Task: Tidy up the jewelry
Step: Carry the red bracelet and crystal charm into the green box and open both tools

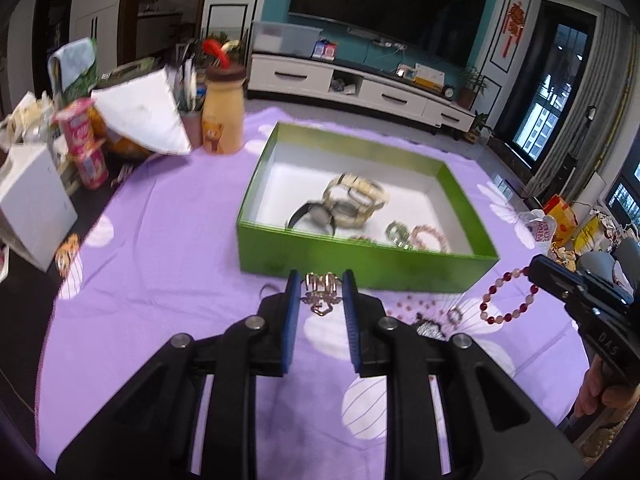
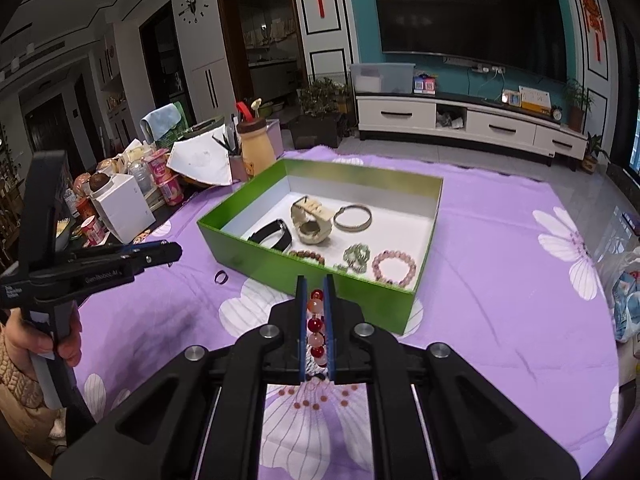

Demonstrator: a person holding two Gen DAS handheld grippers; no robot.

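- Left gripper point(image 1: 321, 282) is pinching a small gold ornate piece point(image 1: 321, 292) between its blue pads, jaws only slightly apart, hanging above the purple flowered cloth point(image 1: 168, 240).
- Right gripper point(image 2: 316, 292) is squeezing nearly shut on a red-and-pink bead bracelet point(image 2: 316, 320).
- Green box point(image 2: 304, 276) is sitting just beyond both, holding a cream watch point(image 2: 314, 220), black band point(image 2: 272, 236), bangle point(image 2: 353, 218) and pink bead bracelet point(image 2: 394, 266).
- A small dark ring point(image 2: 221, 277) is lying on the cloth beside the box.
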